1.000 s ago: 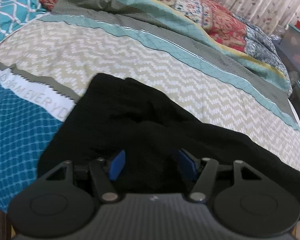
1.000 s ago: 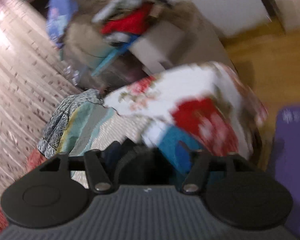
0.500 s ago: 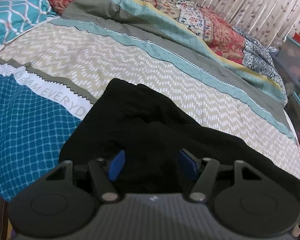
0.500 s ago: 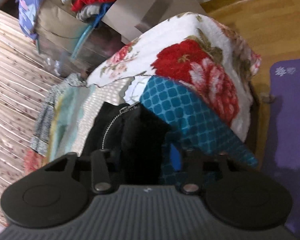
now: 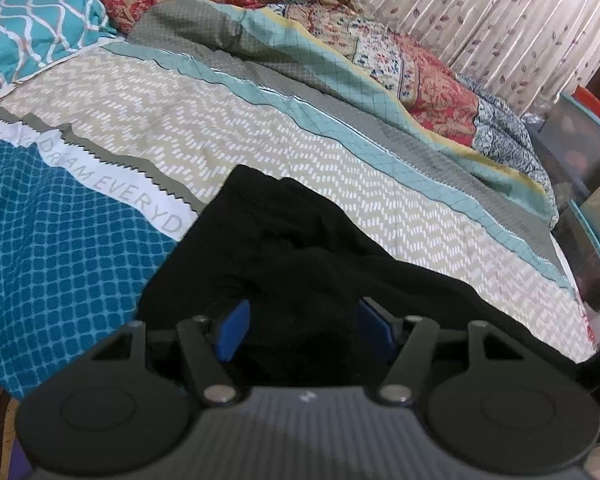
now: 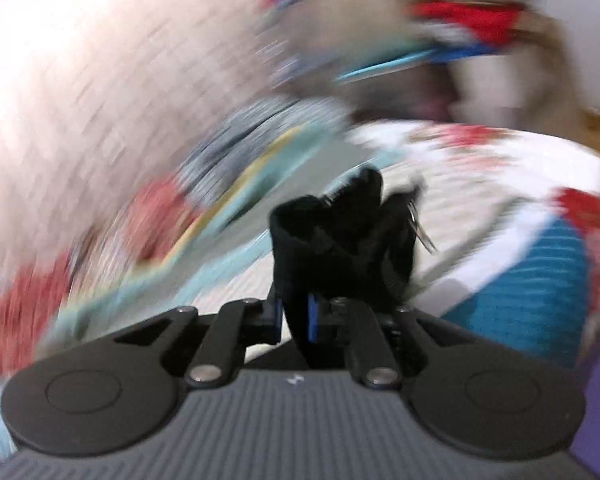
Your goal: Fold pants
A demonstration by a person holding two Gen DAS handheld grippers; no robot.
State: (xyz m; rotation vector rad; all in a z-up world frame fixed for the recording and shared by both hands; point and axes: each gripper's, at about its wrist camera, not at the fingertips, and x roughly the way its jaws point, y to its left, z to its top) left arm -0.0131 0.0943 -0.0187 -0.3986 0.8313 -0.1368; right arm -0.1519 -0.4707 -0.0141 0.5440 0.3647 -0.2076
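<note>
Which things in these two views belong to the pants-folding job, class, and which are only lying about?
Part of the job:
- black pants
- right gripper, jaws closing on a bunch of the pants
- left gripper, jaws apart over the pants

Lying about:
- patterned bedspread
- rumpled quilt
- teal pillow
- curtain

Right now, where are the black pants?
In the left wrist view the black pants lie on the patterned bedspread, below the teal stripe; one end sits pinched in the closing right gripper.
</note>
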